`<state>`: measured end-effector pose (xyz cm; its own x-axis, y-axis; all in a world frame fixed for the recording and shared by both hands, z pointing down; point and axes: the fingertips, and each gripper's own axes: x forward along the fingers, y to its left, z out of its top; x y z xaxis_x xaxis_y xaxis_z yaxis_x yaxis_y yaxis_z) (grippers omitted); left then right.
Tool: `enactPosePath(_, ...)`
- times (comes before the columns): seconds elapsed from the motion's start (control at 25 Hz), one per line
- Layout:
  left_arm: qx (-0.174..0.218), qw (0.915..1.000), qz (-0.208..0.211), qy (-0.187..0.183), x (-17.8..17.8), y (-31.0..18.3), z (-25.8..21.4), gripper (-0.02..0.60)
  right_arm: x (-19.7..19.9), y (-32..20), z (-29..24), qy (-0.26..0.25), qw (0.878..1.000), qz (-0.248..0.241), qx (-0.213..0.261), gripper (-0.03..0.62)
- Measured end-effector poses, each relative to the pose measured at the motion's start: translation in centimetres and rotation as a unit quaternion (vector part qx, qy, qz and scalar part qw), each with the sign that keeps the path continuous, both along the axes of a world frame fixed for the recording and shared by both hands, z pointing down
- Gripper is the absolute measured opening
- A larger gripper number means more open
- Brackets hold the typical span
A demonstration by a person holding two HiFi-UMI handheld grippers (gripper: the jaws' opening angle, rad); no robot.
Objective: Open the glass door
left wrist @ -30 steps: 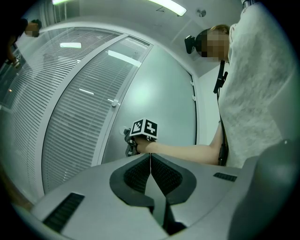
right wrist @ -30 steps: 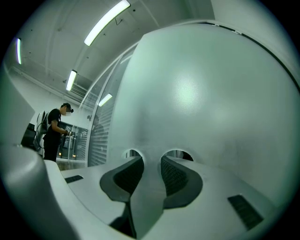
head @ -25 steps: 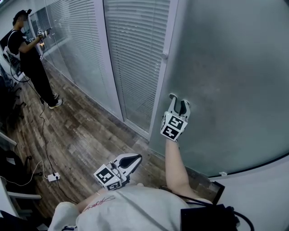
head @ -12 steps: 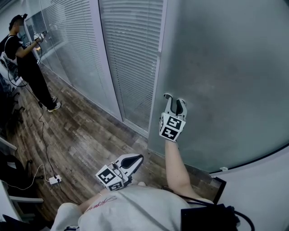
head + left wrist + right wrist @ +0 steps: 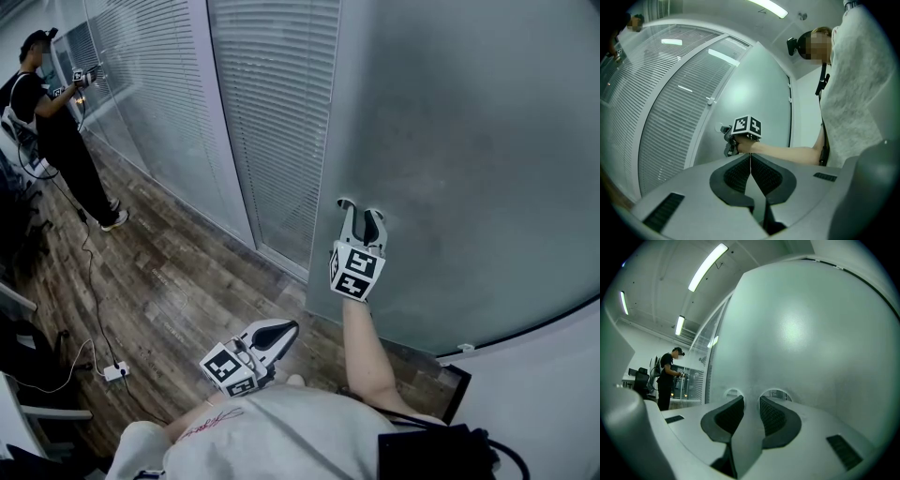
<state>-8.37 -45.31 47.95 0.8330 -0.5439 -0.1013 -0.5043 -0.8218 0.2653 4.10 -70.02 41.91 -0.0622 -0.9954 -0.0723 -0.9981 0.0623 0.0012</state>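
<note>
Frosted glass door (image 5: 469, 141) is filling the right half of the head view, standing upright; its left edge is running down beside a glazed partition (image 5: 272, 112) with slatted blinds shut behind it. Wood-plank floor (image 5: 169, 281) is stretching away to the left along the partition's foot. A second person (image 5: 56, 122) in dark clothes is standing far off at upper left, facing the partition and holding grippers up to it. Wearer's bare right forearm (image 5: 361, 347) is reaching out to the door. Right gripper (image 5: 362, 210) is pointing at the frosted pane near its left edge, tips at or just off the glass; contact cannot be confirmed. Its jaws have just been closing a little and are now standing partly apart, with nothing between them, only the pane showing in the gap. Left gripper (image 5: 281, 330) is hanging low near the wearer's body, well apart from the door, jaws pressed together and holding nothing. A white power strip (image 5: 112, 371) is lying on the floor at lower left, cable trailing.
</note>
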Motion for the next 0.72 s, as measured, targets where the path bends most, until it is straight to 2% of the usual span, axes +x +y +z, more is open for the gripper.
enactPosePath(0.72,-0.006,0.9992,0.038,-0.012,0.6,4.6,0.5,0.018,-1.3,5.0,0.1,0.001,1.0,-0.029,0.005,0.114)
